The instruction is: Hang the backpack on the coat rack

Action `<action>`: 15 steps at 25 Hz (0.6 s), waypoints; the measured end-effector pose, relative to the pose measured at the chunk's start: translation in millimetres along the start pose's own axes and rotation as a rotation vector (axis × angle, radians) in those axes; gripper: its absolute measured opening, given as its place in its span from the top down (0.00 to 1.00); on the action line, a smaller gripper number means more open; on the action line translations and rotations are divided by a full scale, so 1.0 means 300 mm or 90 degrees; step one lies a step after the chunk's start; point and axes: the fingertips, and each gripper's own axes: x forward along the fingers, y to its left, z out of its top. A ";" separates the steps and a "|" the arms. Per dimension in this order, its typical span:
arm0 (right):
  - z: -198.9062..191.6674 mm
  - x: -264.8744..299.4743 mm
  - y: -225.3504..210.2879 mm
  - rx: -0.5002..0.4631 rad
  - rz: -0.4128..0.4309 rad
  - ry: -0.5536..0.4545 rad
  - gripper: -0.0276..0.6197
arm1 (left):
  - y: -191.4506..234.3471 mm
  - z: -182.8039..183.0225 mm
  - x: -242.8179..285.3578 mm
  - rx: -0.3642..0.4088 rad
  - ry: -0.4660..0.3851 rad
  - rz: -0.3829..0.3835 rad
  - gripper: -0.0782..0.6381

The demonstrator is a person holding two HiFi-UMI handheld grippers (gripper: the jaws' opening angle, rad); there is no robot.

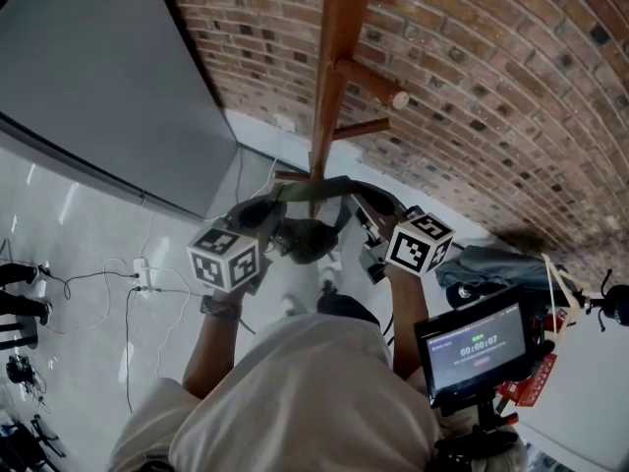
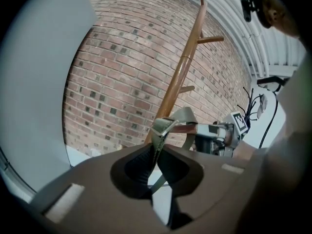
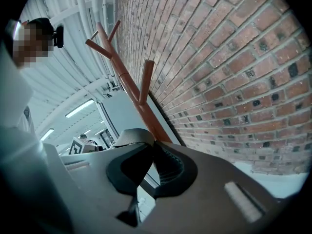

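A dark olive backpack is held by its strap, pinched in the left gripper and right gripper, near a wooden coat rack; brick wall, pale floor.

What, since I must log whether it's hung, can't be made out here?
- Most of the backpack: head view, hidden by the left hand-held gripper, the right hand-held gripper and the person.
- Whether the strap is hooked on the coat rack: head view, too small.
- Rack base: head view, hidden under the backpack.
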 end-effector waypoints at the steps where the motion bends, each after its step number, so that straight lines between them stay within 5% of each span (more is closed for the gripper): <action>1: -0.003 0.001 -0.003 0.001 -0.001 0.002 0.94 | 0.002 -0.003 0.002 -0.001 0.002 0.000 0.86; 15: -0.030 0.003 -0.028 0.005 -0.003 0.020 0.94 | 0.007 -0.037 0.028 -0.009 0.017 -0.002 0.86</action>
